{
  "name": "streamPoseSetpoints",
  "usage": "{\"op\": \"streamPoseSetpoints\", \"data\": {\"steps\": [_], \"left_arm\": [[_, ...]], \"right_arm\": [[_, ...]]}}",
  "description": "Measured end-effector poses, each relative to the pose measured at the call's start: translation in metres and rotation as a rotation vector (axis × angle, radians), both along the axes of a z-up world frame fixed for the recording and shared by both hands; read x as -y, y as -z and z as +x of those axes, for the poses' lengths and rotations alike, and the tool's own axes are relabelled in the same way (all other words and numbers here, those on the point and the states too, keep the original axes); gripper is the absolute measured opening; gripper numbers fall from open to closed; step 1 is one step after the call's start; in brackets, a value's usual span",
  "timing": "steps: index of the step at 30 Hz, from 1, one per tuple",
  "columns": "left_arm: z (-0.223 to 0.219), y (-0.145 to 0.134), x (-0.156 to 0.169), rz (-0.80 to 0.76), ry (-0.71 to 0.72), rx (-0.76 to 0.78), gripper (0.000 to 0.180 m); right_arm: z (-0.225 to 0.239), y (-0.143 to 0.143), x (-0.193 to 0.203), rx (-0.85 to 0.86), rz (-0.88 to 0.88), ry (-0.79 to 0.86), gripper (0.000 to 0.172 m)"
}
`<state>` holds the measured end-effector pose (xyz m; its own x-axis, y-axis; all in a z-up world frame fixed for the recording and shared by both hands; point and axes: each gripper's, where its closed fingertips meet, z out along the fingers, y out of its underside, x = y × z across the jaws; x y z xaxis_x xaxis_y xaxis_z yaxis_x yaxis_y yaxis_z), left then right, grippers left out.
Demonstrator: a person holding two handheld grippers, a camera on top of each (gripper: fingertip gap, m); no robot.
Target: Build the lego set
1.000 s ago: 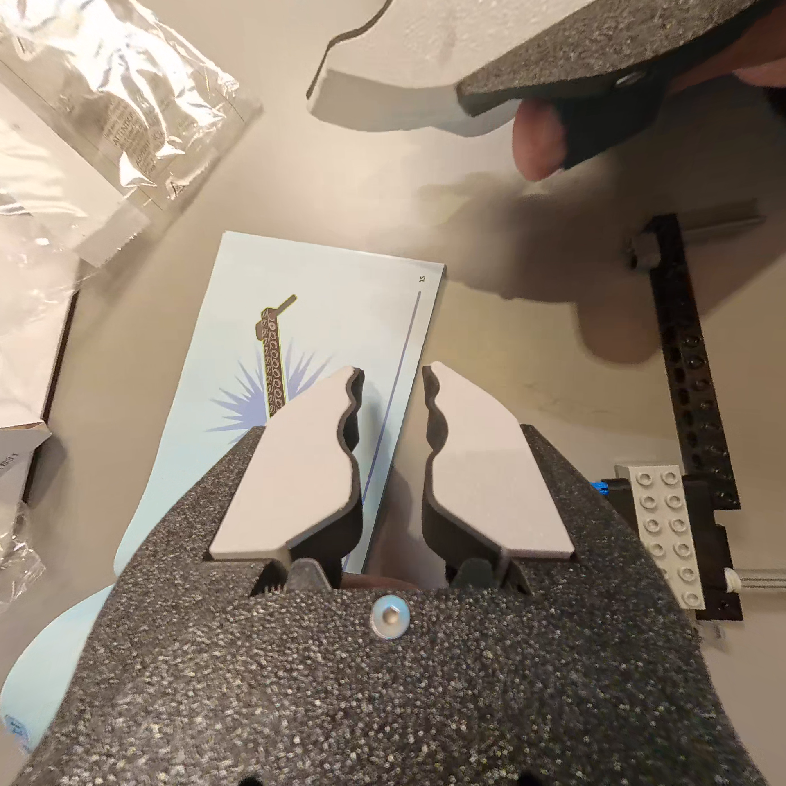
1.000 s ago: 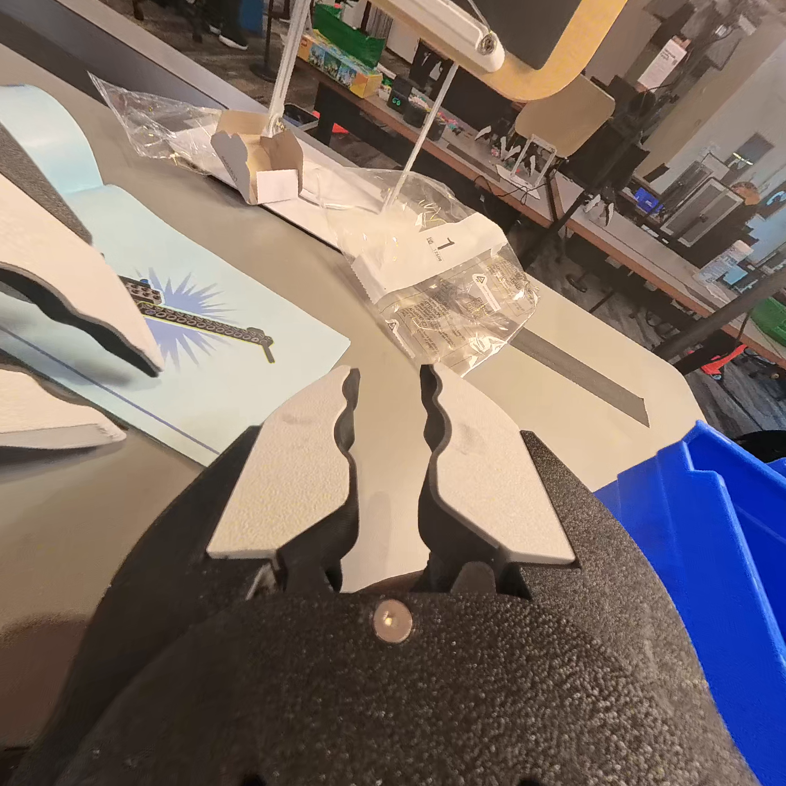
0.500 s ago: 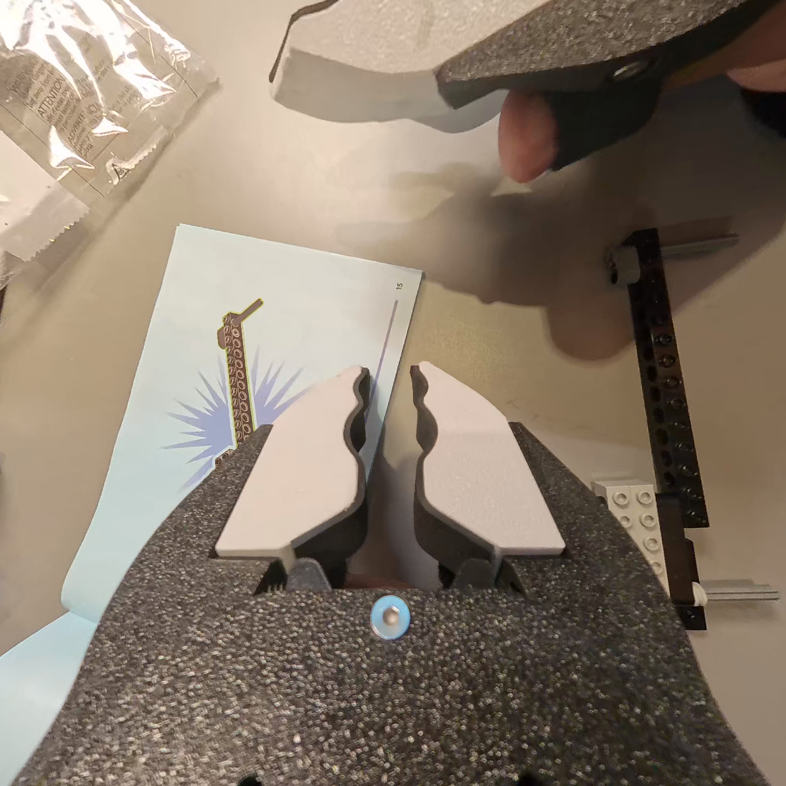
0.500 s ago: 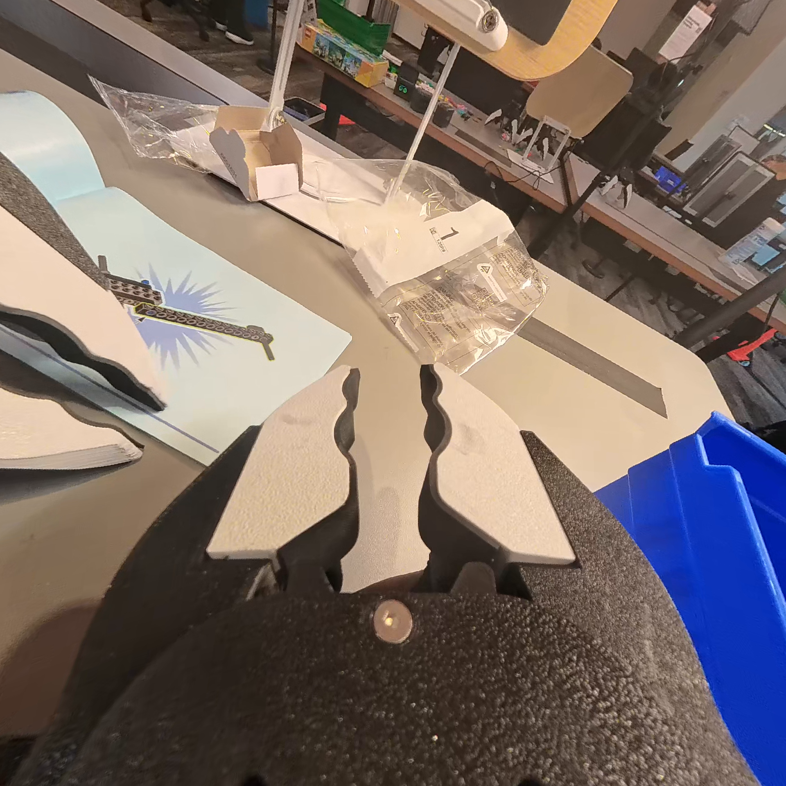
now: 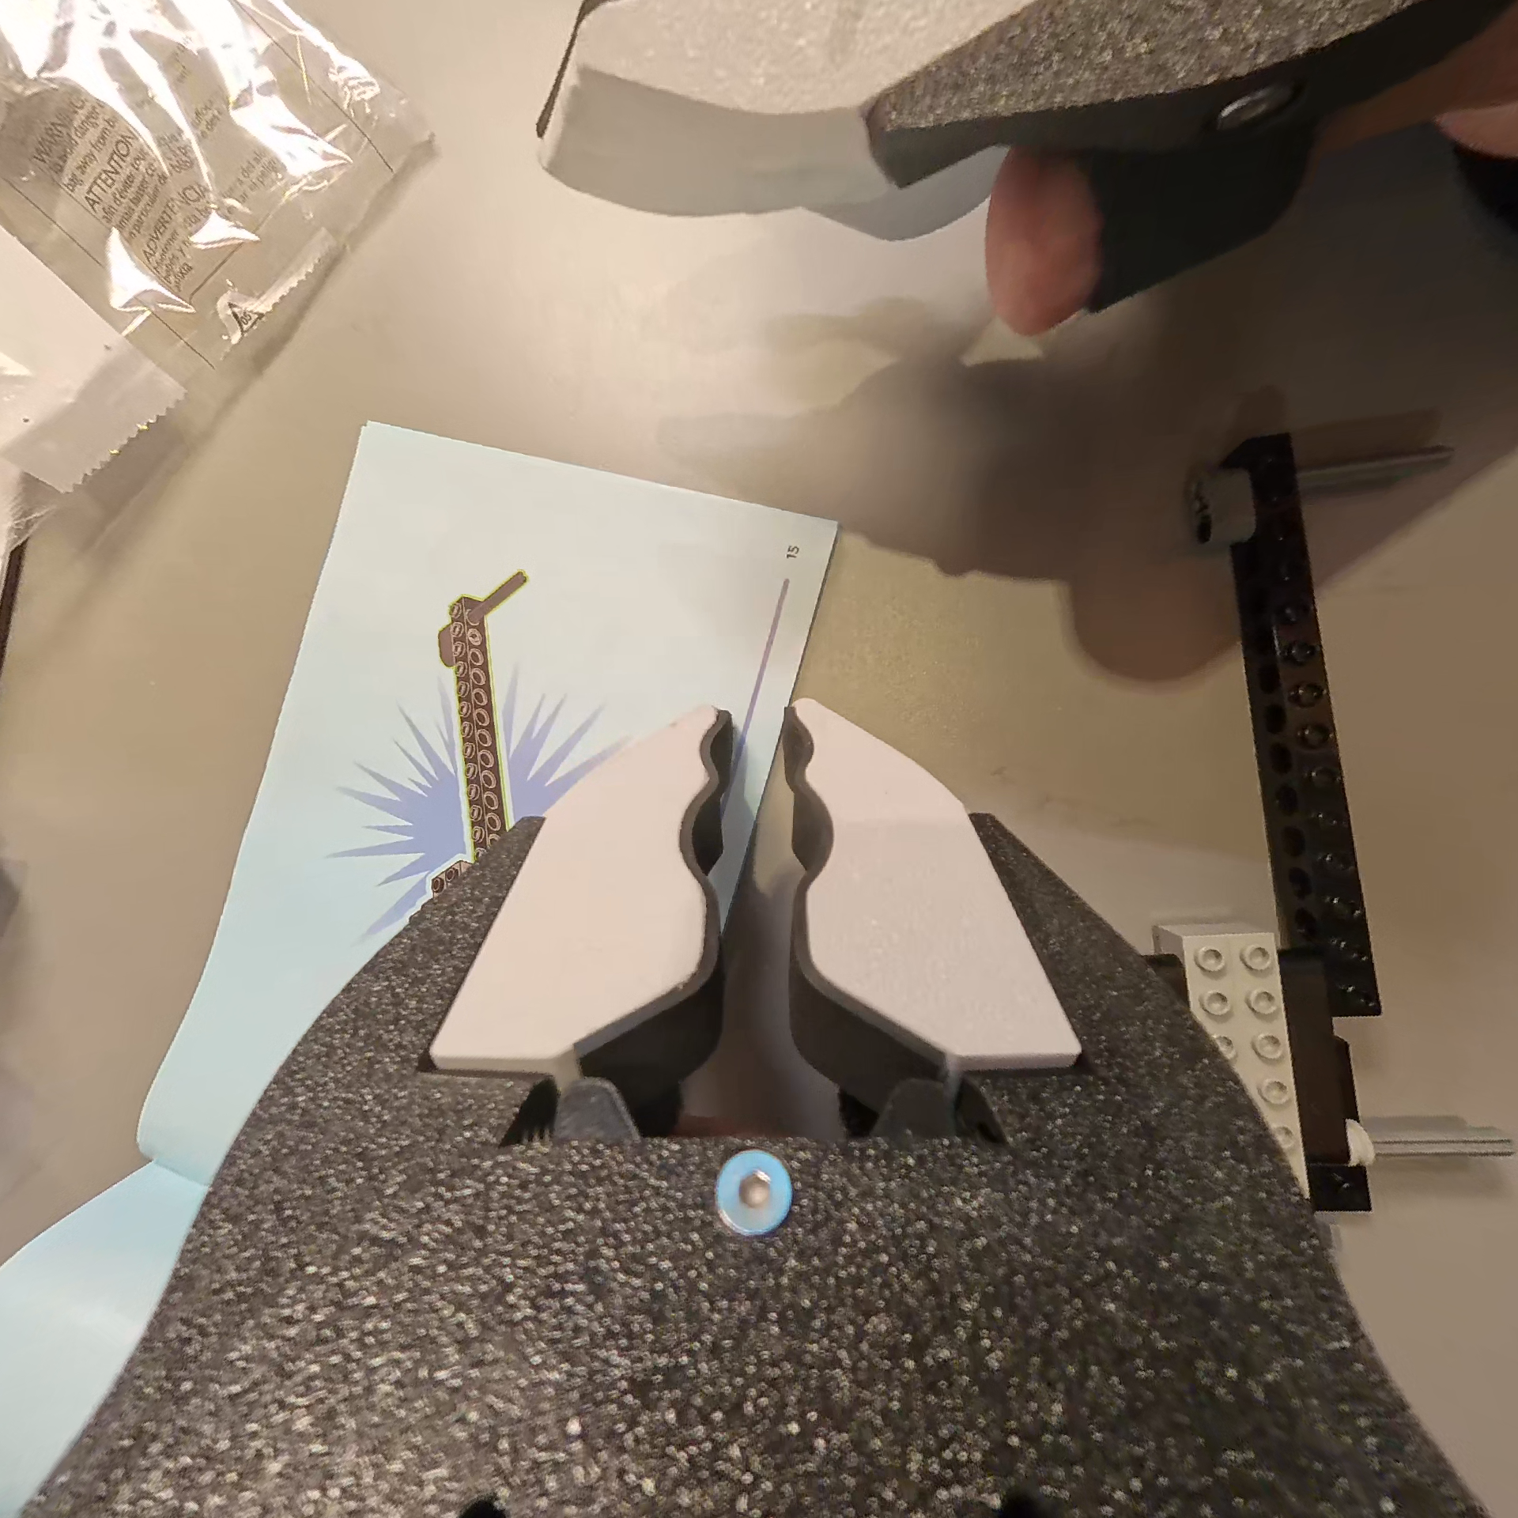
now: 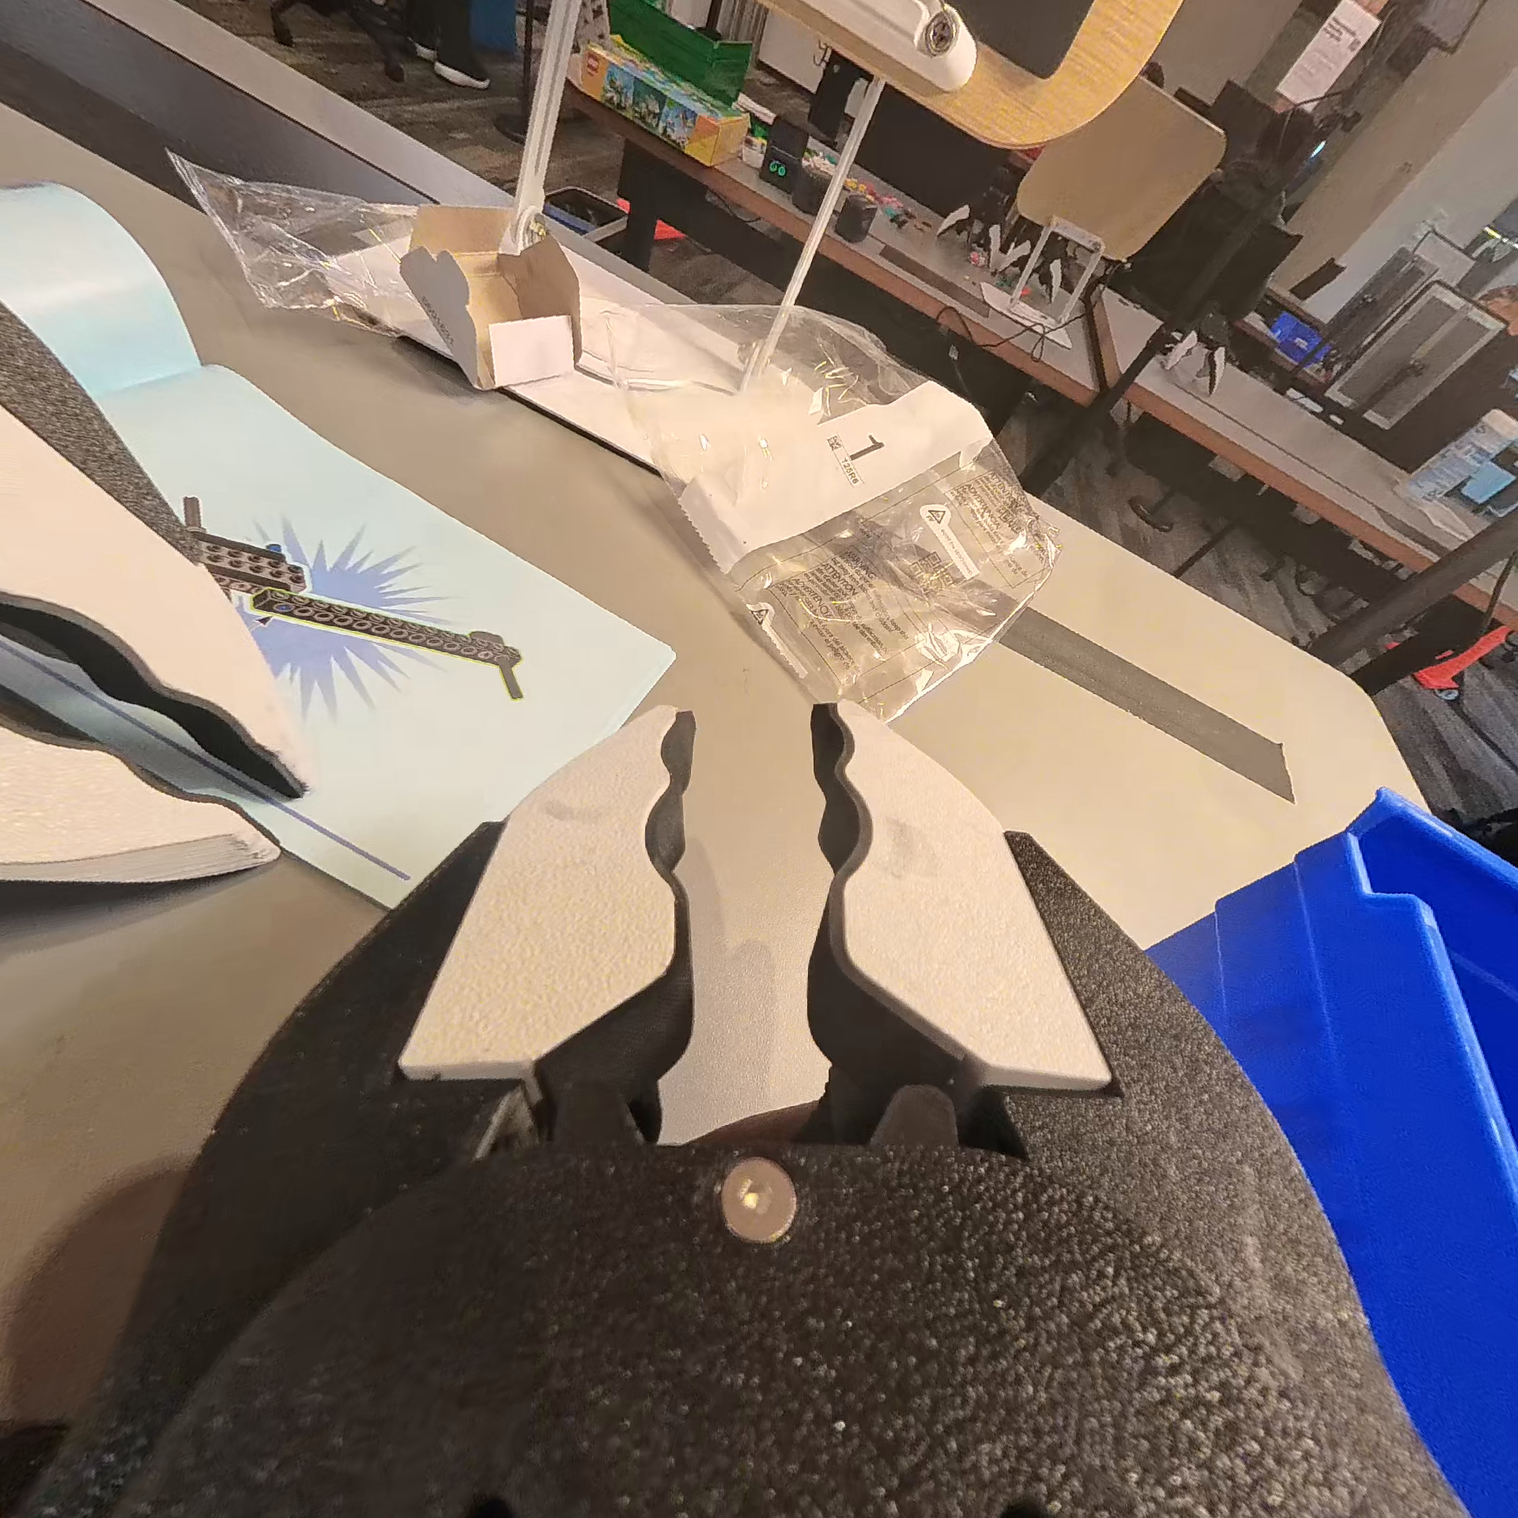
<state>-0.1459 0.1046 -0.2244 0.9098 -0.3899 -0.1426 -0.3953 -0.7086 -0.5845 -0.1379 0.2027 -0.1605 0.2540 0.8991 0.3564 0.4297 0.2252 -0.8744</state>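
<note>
My left gripper hovers over the right edge of a light-blue instruction booklet lying open on the table. Its jaws stand a narrow gap apart with the page edge running between them, and the pads do not press on anything. It also shows at the left of the right wrist view, over the same booklet. My right gripper is open and empty above the bare tabletop, and it shows at the top of the left wrist view. A black studded beam assembly with a light-grey brick lies to the right.
A crumpled clear plastic bag lies just beyond my right fingertips and also shows in the left wrist view. A blue bin stands at the right. An open cardboard box and another clear bag sit at the table's far edge. Tip to tip, the grippers are about 12 cm apart.
My left jaws have narrowed steadily over the booklet's right edge, with a gap still between them. My right gripper has stayed open and barely moved.
</note>
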Motion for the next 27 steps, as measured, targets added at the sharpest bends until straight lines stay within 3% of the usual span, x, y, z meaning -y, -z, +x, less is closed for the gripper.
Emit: {"op": "streamPoseSetpoints", "data": {"steps": [27], "left_arm": [[-0.003,-0.012,-0.001,0.038,-0.038,0.081,0.005]], "right_arm": [[-0.001,0.009,0.003,0.056,-0.016,-0.041,0.029]]}}
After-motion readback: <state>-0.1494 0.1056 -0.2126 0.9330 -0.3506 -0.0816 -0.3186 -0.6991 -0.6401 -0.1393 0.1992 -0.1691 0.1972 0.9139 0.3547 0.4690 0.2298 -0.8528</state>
